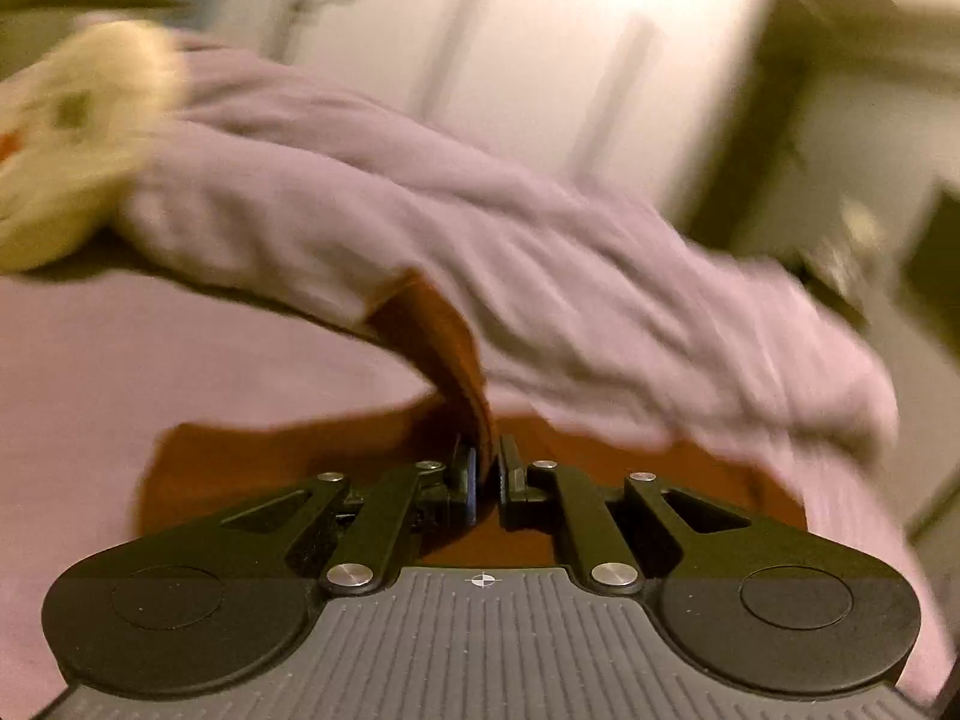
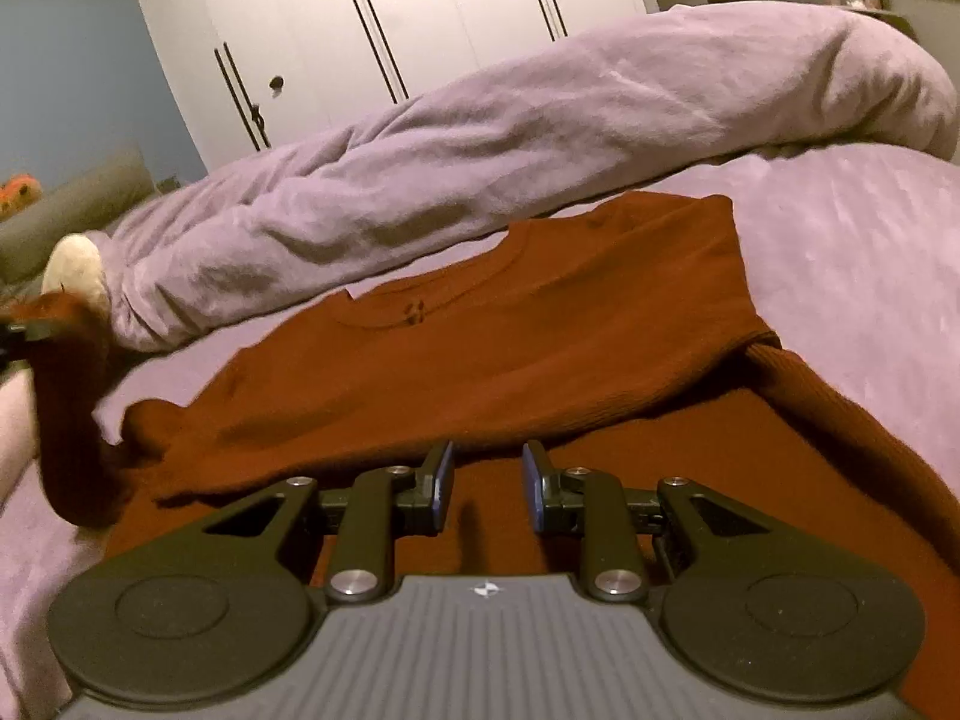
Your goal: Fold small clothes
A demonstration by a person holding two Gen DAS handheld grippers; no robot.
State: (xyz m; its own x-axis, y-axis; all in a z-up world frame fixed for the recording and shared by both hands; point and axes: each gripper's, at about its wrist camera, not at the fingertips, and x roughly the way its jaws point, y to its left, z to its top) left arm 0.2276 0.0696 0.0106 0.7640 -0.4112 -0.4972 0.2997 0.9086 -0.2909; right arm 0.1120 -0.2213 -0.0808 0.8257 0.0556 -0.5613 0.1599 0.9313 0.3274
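Observation:
A rust-red knit sweater (image 2: 510, 336) lies spread on the lilac bed sheet (image 2: 852, 252), its top part folded over the lower part. My left gripper (image 1: 487, 468) is shut on a strip of the sweater (image 1: 438, 348), likely a sleeve, and lifts it off the bed. That lifted strip shows at the far left of the right wrist view (image 2: 66, 396). My right gripper (image 2: 487, 477) is open and empty, low over the sweater's lower part.
A rolled lilac duvet (image 2: 510, 138) lies across the bed behind the sweater. A cream plush toy (image 1: 72, 144) sits at its left end. White wardrobe doors (image 2: 390, 12) stand beyond the bed.

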